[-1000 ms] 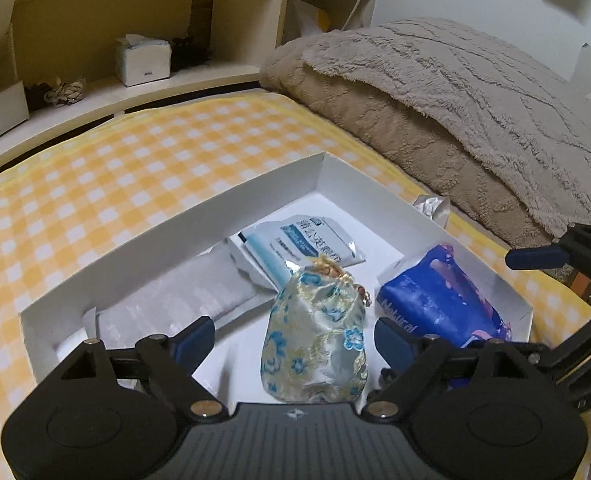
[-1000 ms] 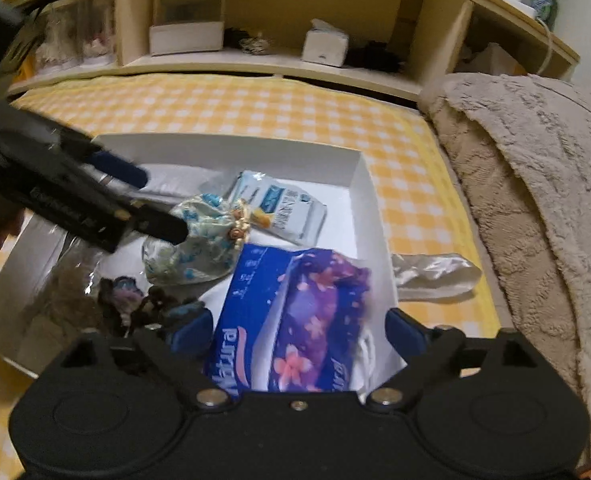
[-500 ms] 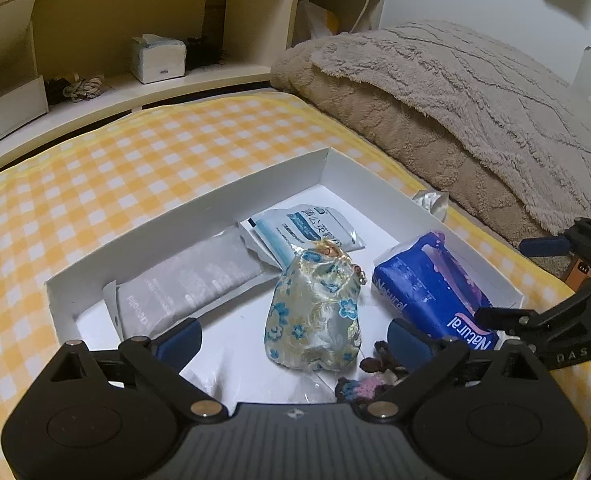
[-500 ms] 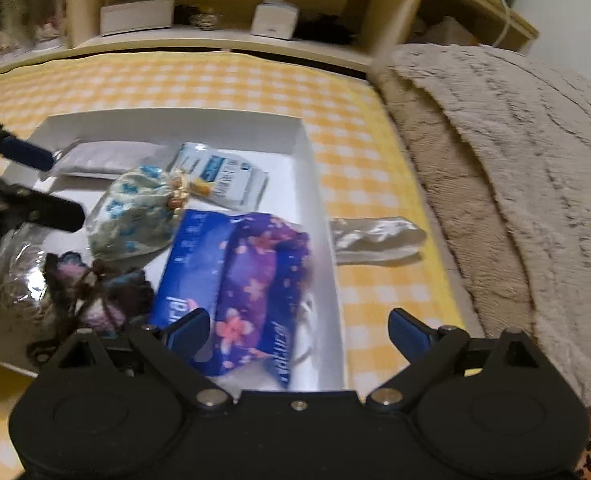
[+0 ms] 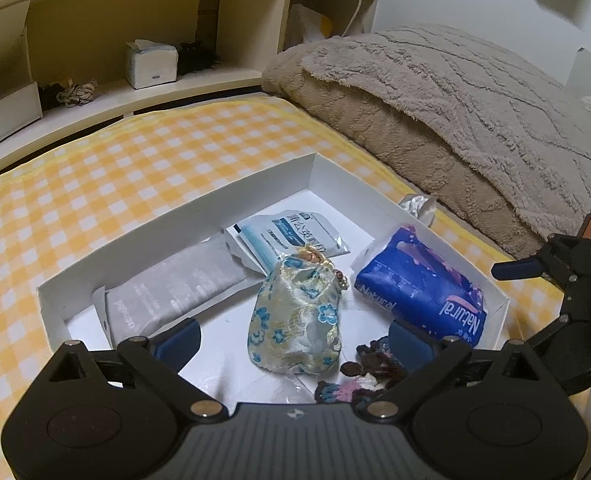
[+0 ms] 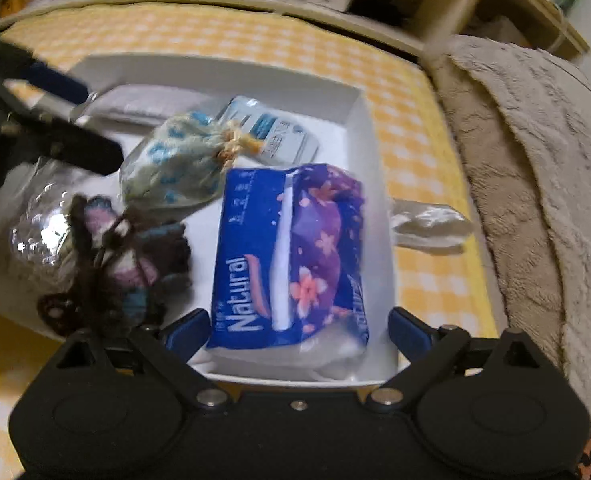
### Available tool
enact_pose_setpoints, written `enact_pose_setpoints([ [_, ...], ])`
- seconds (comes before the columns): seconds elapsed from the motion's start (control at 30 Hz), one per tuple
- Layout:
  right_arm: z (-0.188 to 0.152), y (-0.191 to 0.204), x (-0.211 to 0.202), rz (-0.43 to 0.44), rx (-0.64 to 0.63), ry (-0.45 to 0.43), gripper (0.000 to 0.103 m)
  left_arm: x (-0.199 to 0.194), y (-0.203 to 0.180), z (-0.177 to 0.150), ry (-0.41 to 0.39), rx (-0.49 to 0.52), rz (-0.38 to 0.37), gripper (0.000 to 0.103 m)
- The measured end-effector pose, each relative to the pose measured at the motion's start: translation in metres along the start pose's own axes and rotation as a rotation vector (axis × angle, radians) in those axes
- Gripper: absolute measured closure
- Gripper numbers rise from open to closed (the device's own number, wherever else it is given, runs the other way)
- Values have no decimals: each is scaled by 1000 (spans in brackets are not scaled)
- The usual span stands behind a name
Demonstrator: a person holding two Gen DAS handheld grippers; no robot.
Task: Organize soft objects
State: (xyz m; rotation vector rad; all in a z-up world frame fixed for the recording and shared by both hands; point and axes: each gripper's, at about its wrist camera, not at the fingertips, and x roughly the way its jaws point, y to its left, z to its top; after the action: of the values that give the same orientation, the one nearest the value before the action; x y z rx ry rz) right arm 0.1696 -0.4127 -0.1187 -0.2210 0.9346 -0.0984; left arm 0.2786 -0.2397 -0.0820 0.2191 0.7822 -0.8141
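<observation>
The left gripper (image 5: 291, 340) had just opened wide, its fingers straddling the floral pouch (image 5: 295, 320) mid-box without touching. The right gripper (image 6: 297, 330) stood spread around the blue tissue pack (image 6: 287, 252) at the white box's (image 5: 199, 216) near right corner. A silver packet (image 6: 429, 220) lay outside that edge.

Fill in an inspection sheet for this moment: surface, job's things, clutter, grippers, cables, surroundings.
Surface: yellow checked bedspread.
Job's things: white box holds blue tissue pack, floral drawstring pouch, grey packet, light-blue packet, knitted yarn piece.
Clutter: crumpled clear wrapper outside the box.
Grippers: left gripper open, jaws just opened, pouch between, unpressed; right gripper open, empty.
Cables: white cord on shelf.
Surroundings: beige blanket, shelf tissue box.
</observation>
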Motion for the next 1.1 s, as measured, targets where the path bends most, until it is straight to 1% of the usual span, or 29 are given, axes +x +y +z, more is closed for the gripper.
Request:
enact_pose_setpoints([
  [0.07, 0, -3, -1, -18, 17, -4, 6, 0, -1, 0, 0, -4, -4, 4],
  [0.23, 0, -7, -12, 39, 52, -52, 6, -5, -4, 1, -6, -8, 1, 3],
  [0.4, 6, -13, -35, 18, 118, -133, 6, -23, -3, 3, -32, -34, 23, 3],
  [0.6, 16, -25, -69, 18, 221, -239, 6, -66, -4, 8, -93, -65, 69, 0],
  [0.8, 24, -21, -113, 53, 269, -344, 4, -115, -9, 7, -155, -95, 108, 0],
  [0.97, 23, -16, -143, 69, 313, -399, 2, -151, -14, 0, -190, -121, 152, 0],
  [1.1, 18, -17, -165, 85, 377, -419, 1, -175, -20, -6, -206, -123, 180, 0],
])
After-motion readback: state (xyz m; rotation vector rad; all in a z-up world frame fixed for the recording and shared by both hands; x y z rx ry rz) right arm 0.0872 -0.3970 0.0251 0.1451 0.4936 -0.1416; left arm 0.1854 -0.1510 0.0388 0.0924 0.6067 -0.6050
